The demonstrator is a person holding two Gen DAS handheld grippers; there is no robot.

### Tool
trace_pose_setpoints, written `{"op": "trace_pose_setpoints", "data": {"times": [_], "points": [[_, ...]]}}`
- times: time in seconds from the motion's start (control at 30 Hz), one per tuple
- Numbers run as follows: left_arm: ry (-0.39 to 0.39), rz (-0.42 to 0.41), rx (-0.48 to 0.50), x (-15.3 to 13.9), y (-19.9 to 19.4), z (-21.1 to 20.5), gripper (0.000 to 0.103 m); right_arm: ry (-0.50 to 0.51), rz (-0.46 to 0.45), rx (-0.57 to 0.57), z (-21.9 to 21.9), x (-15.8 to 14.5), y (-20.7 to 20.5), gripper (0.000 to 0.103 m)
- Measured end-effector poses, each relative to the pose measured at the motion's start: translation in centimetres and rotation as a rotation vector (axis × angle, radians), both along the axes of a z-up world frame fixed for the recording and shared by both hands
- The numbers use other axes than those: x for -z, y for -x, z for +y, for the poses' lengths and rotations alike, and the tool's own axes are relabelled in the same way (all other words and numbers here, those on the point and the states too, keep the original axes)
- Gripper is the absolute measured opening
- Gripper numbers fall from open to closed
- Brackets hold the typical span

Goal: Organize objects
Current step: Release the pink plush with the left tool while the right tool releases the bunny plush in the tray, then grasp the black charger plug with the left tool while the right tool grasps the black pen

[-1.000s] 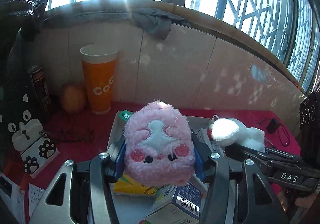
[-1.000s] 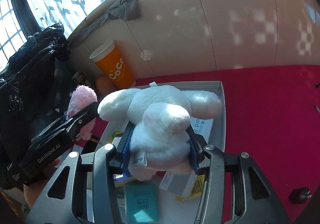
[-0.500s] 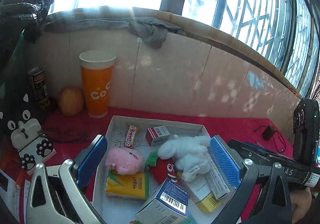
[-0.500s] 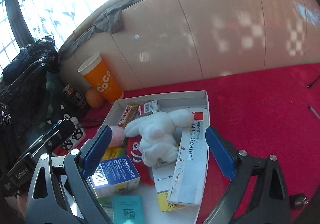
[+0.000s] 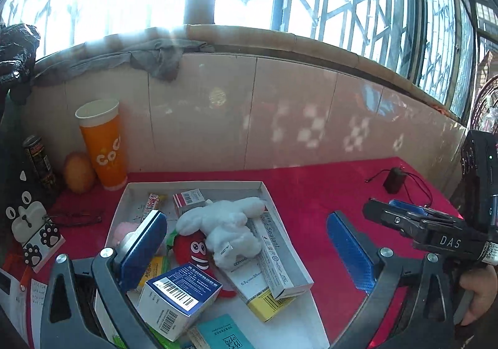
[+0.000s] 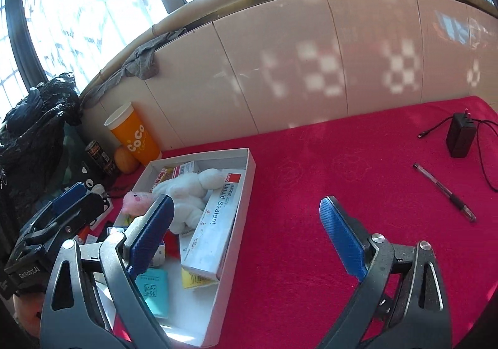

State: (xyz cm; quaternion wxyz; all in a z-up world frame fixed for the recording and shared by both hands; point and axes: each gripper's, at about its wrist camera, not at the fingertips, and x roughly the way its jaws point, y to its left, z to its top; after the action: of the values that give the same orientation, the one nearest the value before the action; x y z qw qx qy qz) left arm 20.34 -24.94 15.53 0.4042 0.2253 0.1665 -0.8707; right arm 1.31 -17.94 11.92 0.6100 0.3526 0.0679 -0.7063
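Note:
A white shallow box (image 5: 193,184) (image 6: 246,174) on the red cloth holds a white plush rabbit (image 5: 227,224) (image 6: 183,193), a pink plush (image 5: 123,230) (image 6: 137,201), a red plush (image 5: 194,251), a Liquid Sealant carton (image 5: 274,249) (image 6: 214,224), a blue-and-white carton (image 5: 177,296) and other small packs. My left gripper (image 5: 246,252) is open and empty above the box's near part. My right gripper (image 6: 246,243) is open and empty over the box's right wall and the cloth.
An orange CoCo cup (image 5: 102,143) (image 6: 137,137), an orange fruit (image 5: 77,171), a dark can (image 5: 39,159) and a black bag (image 6: 34,118) stand at the back left. A black charger with cable (image 6: 460,137) and a pen (image 6: 445,192) lie on the red cloth (image 6: 342,168) at right.
Both grippers opened and let go of their plush toys, the pink one from the left and the white rabbit from the right. Both toys now lie in the box, and both grippers have drawn back and up.

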Motion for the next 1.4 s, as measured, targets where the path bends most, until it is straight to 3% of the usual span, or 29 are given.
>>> {"op": "trace_pose_setpoints", "data": {"times": [0.17, 0.33, 0.5, 0.6, 0.7, 0.77, 0.87, 1.0, 1.07, 1.1, 1.17, 1.2, 1.23, 1.27, 1.33, 1.4], "points": [[-0.032, -0.018, 0.129, 1.0, 4.0, 3.0, 0.103, -0.031, 0.07, 0.09, 3.4, 1.0, 5.2, 0.095], [-0.126, -0.068, 0.254, 4.1, 9.3, 5.9, 0.103, -0.096, 0.134, 0.205, 6.4, 3.4, 11.4, 0.095], [-0.16, -0.145, 0.354, 6.9, 14.4, 9.0, 0.103, -0.184, 0.204, 0.209, 7.1, 5.6, 16.3, 0.095], [-0.18, -0.192, 0.377, 8.8, 16.5, 9.7, 0.103, -0.24, 0.195, 0.196, 6.9, 7.3, 18.8, 0.095], [-0.215, -0.224, 0.395, 10.5, 17.6, 9.8, 0.103, -0.267, 0.203, 0.16, 6.3, 8.6, 19.9, 0.092], [-0.204, -0.248, 0.411, 11.3, 18.2, 10.0, 0.103, -0.279, 0.226, 0.125, 5.4, 9.2, 19.9, 0.08], [-0.191, -0.272, 0.428, 12.0, 19.2, 10.3, 0.103, -0.316, 0.262, 0.102, 3.7, 10.2, 20.0, 0.078], [-0.188, -0.298, 0.44, 12.6, 20.6, 10.1, 0.103, -0.329, 0.238, 0.084, 2.6, 10.8, 20.8, 0.073], [-0.198, -0.297, 0.439, 12.8, 21.1, 9.8, 0.103, -0.336, 0.262, 0.076, 2.5, 10.9, 20.6, 0.067], [-0.202, -0.297, 0.434, 12.9, 21.3, 9.6, 0.101, -0.332, 0.267, 0.066, 2.7, 10.9, 20.4, 0.063], [-0.206, -0.297, 0.438, 13.1, 21.3, 9.7, 0.083, -0.329, 0.285, 0.037, 3.0, 10.7, 19.7, 0.039], [-0.202, -0.315, 0.434, 13.4, 21.3, 9.9, 0.056, -0.328, 0.299, 0.021, 3.2, 10.7, 19.3, 0.033], [-0.174, -0.326, 0.423, 13.5, 21.1, 10.1, 0.041, -0.33, 0.317, 0.008, 3.4, 10.7, 18.8, 0.021], [-0.162, -0.327, 0.425, 13.4, 20.8, 10.2, 0.033, -0.332, 0.343, 0.004, 3.7, 10.7, 18.3, 0.013], [-0.193, -0.3, 0.432, 13.3, 20.1, 10.1, 0.028, -0.333, 0.37, -0.002, 4.3, 10.7, 17.5, 0.012], [-0.208, -0.278, 0.431, 13.0, 19.5, 10.1, 0.028, -0.316, 0.335, 0.006, 5.3, 10.4, 17.4, 0.012]]}}
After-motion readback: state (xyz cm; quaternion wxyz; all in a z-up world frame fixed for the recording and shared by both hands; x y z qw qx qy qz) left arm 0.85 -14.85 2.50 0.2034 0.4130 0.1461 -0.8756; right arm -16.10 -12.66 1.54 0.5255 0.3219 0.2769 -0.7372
